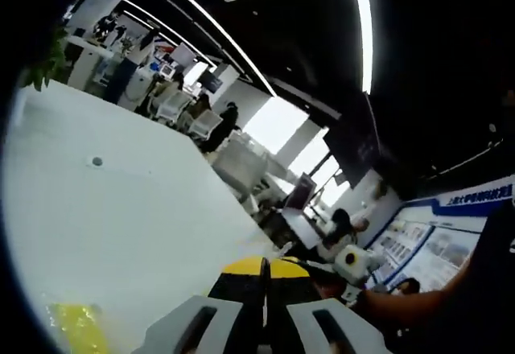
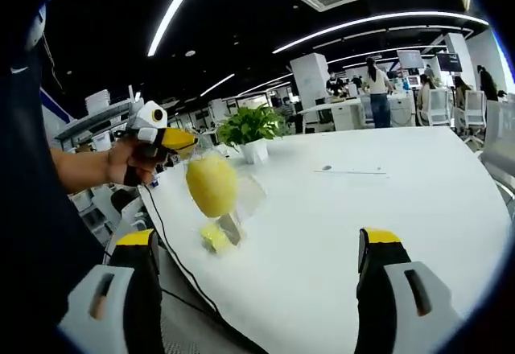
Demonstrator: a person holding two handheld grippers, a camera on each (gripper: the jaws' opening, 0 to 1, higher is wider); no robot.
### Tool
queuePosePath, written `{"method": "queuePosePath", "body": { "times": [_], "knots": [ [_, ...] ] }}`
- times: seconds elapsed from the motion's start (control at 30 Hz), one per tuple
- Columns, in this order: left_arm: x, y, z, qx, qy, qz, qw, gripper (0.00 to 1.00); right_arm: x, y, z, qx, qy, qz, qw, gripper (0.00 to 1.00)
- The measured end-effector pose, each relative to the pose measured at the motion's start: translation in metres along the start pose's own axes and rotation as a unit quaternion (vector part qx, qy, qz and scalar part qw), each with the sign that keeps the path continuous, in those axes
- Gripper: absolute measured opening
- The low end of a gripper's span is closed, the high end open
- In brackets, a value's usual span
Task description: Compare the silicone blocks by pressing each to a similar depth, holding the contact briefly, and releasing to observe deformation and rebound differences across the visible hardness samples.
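A big white bench (image 2: 386,201) fills the middle of a bright office. Long strip lights (image 2: 173,12) run across the dark ceiling. A green plant in a white pot (image 2: 251,133) stands near the far edge of the bench. People sit and stand at desks farther back. A thin black cable (image 2: 165,241) runs along the near edge of the bench.

In the right gripper view, the right hand-held gripper (image 2: 261,290) has its two yellow-tipped jaws spread wide apart with nothing between them. It is above the bench.

A hand (image 2: 129,161) holds the left hand-held gripper (image 2: 165,139) up by the bench edge. In front of its yellow tip is a soft yellow block (image 2: 212,185), raised off the bench, inside something clear. I cannot tell if the tip touches it. A small yellow piece (image 2: 216,237) lies on the bench just under it.

In the left gripper view, the left hand-held gripper's jaws are pressed together. A yellow patch (image 1: 72,326) shows on the white bench to the side.
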State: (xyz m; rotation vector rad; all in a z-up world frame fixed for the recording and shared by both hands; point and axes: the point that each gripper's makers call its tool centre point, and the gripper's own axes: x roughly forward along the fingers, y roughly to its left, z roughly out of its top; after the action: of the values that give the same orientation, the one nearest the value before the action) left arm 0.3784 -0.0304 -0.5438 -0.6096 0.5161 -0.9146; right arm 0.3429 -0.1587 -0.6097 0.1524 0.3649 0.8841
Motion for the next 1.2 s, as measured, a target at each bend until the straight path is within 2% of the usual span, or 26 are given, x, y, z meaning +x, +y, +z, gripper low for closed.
{"method": "queuePosePath", "body": {
  "times": [0.17, 0.2, 0.27, 0.3, 0.33, 0.47, 0.67, 0.7, 0.73, 0.8, 0.87, 0.9, 0.93, 0.97, 1.03, 1.13, 1.2],
  "knots": [
    [0.007, 0.026, -0.021, -0.039, 0.008, 0.014, 0.9991, 0.00, -0.003, 0.002, -0.005, 0.006, 0.004, -0.005, 1.0000, 0.96],
    [0.008, 0.032, -0.027, -0.063, 0.010, 0.017, 0.9978, 0.00, -0.004, 0.001, -0.006, 0.008, 0.006, -0.006, 0.9999, 0.96],
    [0.010, 0.040, -0.035, -0.067, 0.017, 0.010, 0.9976, 0.00, -0.004, 0.001, -0.008, 0.011, 0.007, -0.008, 0.9999, 0.96],
    [0.011, 0.042, -0.041, -0.087, 0.027, 0.007, 0.9958, 0.00, -0.005, 0.001, -0.009, 0.013, 0.008, -0.008, 0.9998, 0.96],
    [0.014, 0.051, -0.045, -0.082, 0.029, 0.015, 0.9961, 0.00, -0.004, 0.001, -0.011, 0.019, 0.012, -0.007, 0.9997, 0.96],
    [0.018, 0.068, -0.061, -0.112, 0.044, 0.027, 0.9924, 0.00, -0.003, 0.000, -0.014, 0.023, 0.017, -0.008, 0.9996, 0.96],
    [0.020, 0.097, -0.072, -0.145, 0.039, 0.057, 0.9870, 0.00, 0.001, -0.002, -0.015, 0.025, 0.019, -0.009, 0.9995, 0.96],
    [0.019, 0.101, -0.069, -0.151, 0.030, 0.059, 0.9863, 0.00, 0.001, -0.002, -0.015, 0.027, 0.019, -0.008, 0.9994, 0.96],
    [0.019, 0.100, -0.070, -0.172, 0.032, 0.055, 0.9830, 0.00, 0.001, -0.002, -0.016, 0.028, 0.020, -0.008, 0.9994, 0.96],
    [0.019, 0.107, -0.069, -0.154, 0.032, 0.064, 0.9855, 0.00, 0.002, -0.003, -0.017, 0.030, 0.022, -0.008, 0.9993, 0.96],
    [0.018, 0.120, -0.073, -0.138, 0.037, 0.090, 0.9857, 0.00, 0.003, -0.004, -0.017, 0.033, 0.024, -0.009, 0.9991, 0.96],
    [0.015, 0.136, -0.075, -0.124, 0.033, 0.122, 0.9842, 0.00, 0.003, -0.005, -0.018, 0.035, 0.025, -0.010, 0.9990, 0.96],
    [0.014, 0.145, -0.076, -0.127, 0.030, 0.136, 0.9821, 0.00, 0.003, -0.005, -0.019, 0.036, 0.026, -0.009, 0.9990, 0.96],
    [0.013, 0.151, -0.076, -0.147, 0.025, 0.144, 0.9782, 0.00, 0.004, -0.005, -0.019, 0.037, 0.027, -0.009, 0.9989, 0.96],
    [0.012, 0.163, -0.076, -0.128, 0.021, 0.157, 0.9792, 0.00, 0.005, -0.005, -0.019, 0.037, 0.029, -0.009, 0.9988, 0.96],
    [0.012, 0.178, -0.081, -0.083, 0.040, 0.190, 0.9775, 0.00, 0.007, -0.007, -0.019, 0.039, 0.028, -0.011, 0.9988, 0.96],
    [0.013, 0.184, -0.083, -0.086, 0.042, 0.193, 0.9765, 0.00, 0.008, -0.009, -0.020, 0.039, 0.030, -0.012, 0.9987, 0.96]
  ]
}}
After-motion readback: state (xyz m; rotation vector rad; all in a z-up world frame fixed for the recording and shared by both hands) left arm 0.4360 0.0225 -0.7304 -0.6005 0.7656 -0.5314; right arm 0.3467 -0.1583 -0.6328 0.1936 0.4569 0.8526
